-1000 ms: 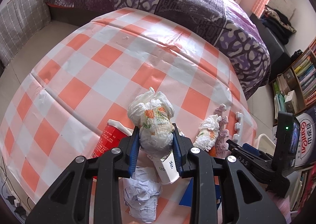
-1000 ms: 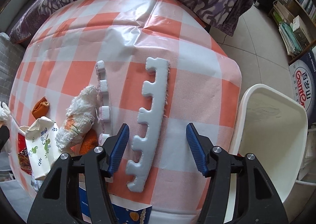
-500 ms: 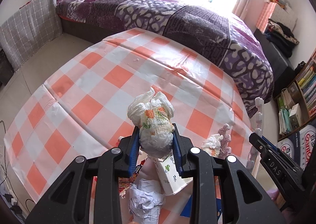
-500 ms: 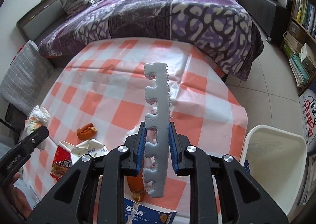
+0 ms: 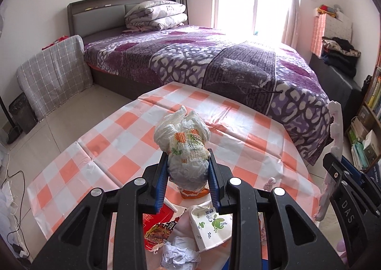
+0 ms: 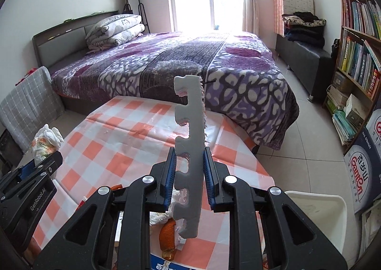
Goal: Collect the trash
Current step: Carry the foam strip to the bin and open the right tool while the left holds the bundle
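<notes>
My left gripper (image 5: 188,172) is shut on a crumpled white diaper wad (image 5: 184,146) with orange and green print, held above the checkered table (image 5: 119,151). My right gripper (image 6: 189,170) is shut on a grey notched foam strip (image 6: 190,141) that stands upright between its pads. The strip (image 5: 334,132) and the right gripper show at the right edge of the left wrist view; the wad (image 6: 45,141) shows at the left of the right wrist view. On the table below lie a paper cup (image 5: 209,227), a red snack wrapper (image 5: 159,229), a crumpled paper ball (image 5: 178,255) and orange peel (image 6: 167,236).
A white bin (image 6: 319,220) stands on the floor to the right of the table. A bed with a purple cover (image 6: 178,65) runs along the far side. A bookshelf (image 6: 357,39) and a printed carton (image 6: 364,174) stand at the right.
The right gripper shut on the foam strip and raised it off the table. Both grippers rose and tilted up, so the bed and window came into view. The left keeps the wad.
</notes>
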### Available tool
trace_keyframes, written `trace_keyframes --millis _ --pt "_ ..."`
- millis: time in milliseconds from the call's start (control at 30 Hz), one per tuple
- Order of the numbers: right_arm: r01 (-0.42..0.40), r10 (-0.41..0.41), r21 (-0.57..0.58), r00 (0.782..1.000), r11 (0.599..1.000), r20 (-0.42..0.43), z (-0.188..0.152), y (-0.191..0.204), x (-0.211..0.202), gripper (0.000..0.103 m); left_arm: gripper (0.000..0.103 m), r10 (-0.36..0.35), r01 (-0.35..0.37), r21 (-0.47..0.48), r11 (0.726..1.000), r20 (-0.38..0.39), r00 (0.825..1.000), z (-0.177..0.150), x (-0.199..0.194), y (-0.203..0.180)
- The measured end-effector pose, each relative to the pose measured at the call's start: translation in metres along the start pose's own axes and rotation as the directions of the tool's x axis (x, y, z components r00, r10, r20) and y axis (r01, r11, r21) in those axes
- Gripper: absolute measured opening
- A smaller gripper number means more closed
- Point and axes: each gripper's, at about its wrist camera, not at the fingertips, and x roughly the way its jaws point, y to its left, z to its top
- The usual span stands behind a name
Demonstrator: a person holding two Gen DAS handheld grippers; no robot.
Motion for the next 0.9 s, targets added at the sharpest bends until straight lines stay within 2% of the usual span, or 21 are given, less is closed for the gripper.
trace_keyframes --millis 433,900 --pt "0.039 -0.039 0.011 0.999 0.999 0.005 -0.002 -0.025 -0.014 0.021 0.030 -0.035 0.034 0.060 0.998 0.013 0.999 -0.007 -0.014 -0.035" --pt "0.096 -0.094 0.096 0.995 0.991 -0.023 -0.006 -0.081 -0.029 0.022 0.031 -0.096 0.095 0.119 0.988 0.003 0.995 -0.019 -0.025 -0.079"
